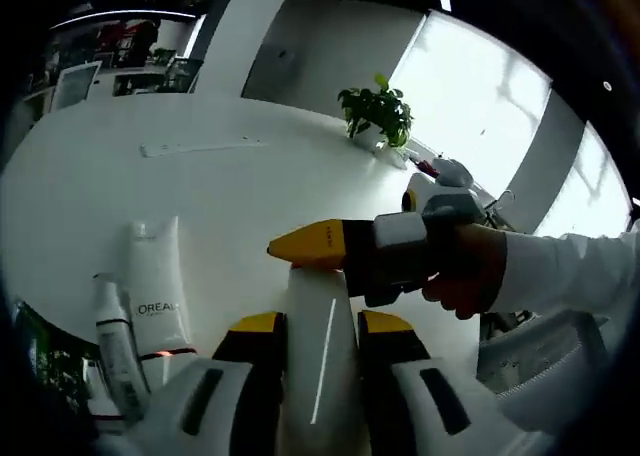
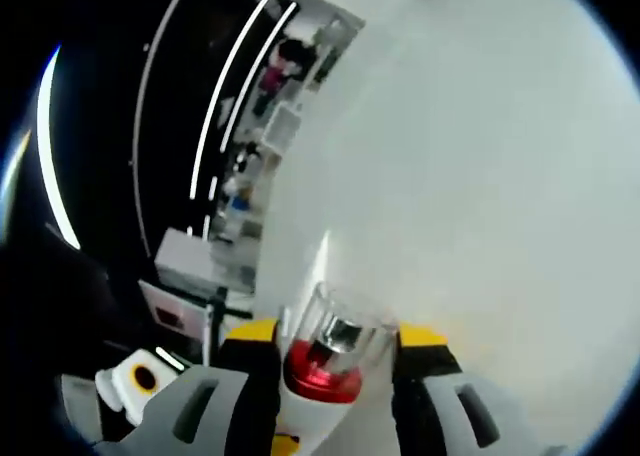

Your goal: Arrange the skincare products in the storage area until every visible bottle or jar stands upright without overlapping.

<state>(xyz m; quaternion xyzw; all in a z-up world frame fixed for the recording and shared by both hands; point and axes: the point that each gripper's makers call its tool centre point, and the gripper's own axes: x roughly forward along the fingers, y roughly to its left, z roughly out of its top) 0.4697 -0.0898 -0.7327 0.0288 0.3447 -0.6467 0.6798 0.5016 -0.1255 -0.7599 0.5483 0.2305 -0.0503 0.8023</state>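
- On the white table, the work was judged partly done: a white tube marked "OREAL" and a slim pump bottle lay beside each other near the table's front edge, each appearing to lie flat rather than stand.
- Between the jaws of the left gripper sat a tall white bottle; the jaws pressed both its sides, so the left gripper was clamped on it, above the table's front edge.
- The right gripper reached in from the table's far side, a hand behind it, its yellow tip at the top end of the white bottle. The left gripper view did not show whether those jaws were closed.
- The right gripper view showed what the left gripper view lacked: a clear cap over a silver-and-red pump collar, sitting between the right gripper's jaws, with the table behind it. The jaws flanked the cap closely; firm contact could not be confirmed.
- The left gripper view alone showed the lying tube, the pump bottle and a potted plant at the table's far edge.
- Judged remaining: stand the held bottle on the table, then raise the tube and pump bottle, apart from each other.
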